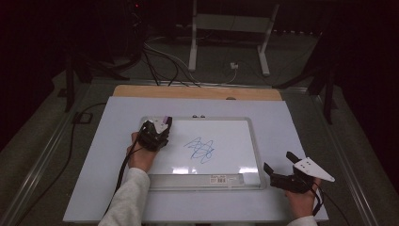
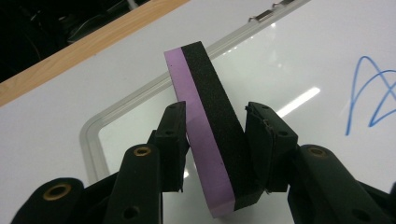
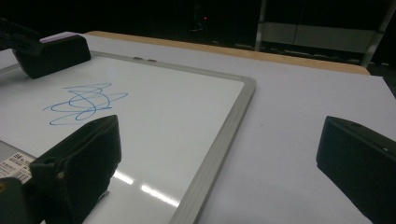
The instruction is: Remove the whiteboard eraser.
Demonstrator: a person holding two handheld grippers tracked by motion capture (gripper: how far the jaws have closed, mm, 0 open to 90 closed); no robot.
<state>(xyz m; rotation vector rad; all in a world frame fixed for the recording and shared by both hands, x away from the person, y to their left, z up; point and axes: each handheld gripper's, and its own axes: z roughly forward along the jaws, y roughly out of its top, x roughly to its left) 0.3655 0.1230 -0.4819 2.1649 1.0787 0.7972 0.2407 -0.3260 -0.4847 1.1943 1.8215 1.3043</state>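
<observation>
The left tongs are clamped on the eraser, purple layer against one jaw and black felt against the other. The eraser sits over the upper left corner of the whiteboard; whether it touches the surface cannot be told. A blue scribble lies mid-board. The right tongs stand apart, empty, above the bench beside the board's right edge.
</observation>
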